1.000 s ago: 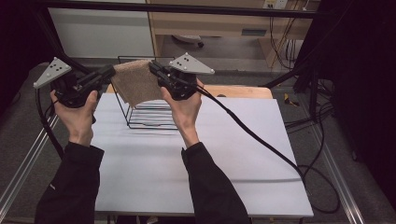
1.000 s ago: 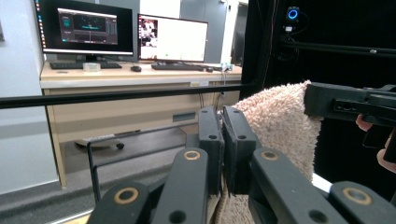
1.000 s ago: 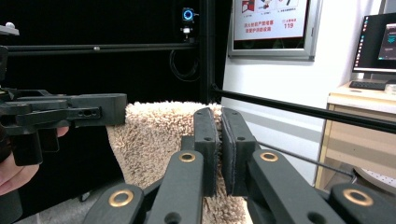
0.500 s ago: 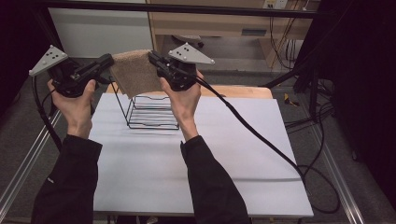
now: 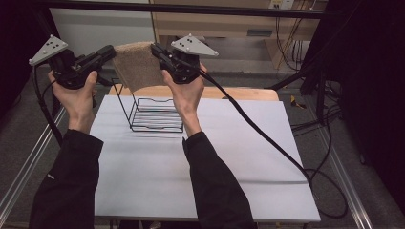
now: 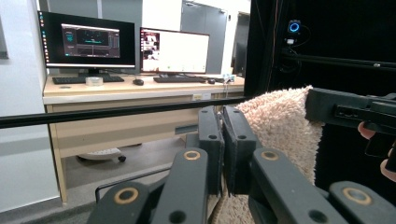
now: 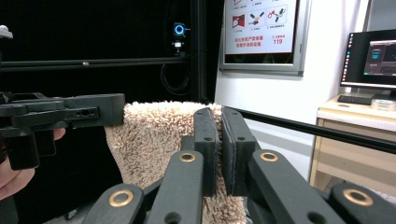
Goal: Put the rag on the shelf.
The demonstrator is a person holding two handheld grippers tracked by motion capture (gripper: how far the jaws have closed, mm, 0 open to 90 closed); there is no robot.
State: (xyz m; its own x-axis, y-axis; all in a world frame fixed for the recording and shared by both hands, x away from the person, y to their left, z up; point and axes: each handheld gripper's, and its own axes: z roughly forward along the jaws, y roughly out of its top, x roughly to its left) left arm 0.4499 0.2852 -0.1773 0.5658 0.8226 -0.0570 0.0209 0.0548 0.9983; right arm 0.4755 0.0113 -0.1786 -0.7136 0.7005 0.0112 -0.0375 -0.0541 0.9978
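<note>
A tan fluffy towel (image 5: 136, 66) hangs stretched between my two grippers, high above the table. My left gripper (image 5: 109, 51) is shut on the towel's left top corner, and my right gripper (image 5: 156, 50) is shut on its right top corner. In the left gripper view the towel (image 6: 280, 121) sits pinched at my left gripper (image 6: 222, 140), with the other gripper's black jaw holding its far edge. In the right gripper view the towel (image 7: 159, 135) runs from my right gripper (image 7: 218, 140) toward the other gripper at left. Below the towel stands a black wire rack (image 5: 155, 112).
The white table (image 5: 200, 167) spreads below the rack, with a wooden board (image 5: 239, 93) at its far edge. Black cables (image 5: 267, 138) trail from the right gripper across the table. A black frame bar (image 5: 191, 8) crosses overhead. Desks with monitors (image 6: 88, 42) stand beyond.
Both grippers have risen with the towel held between them, lifting it higher above the wire rack.
</note>
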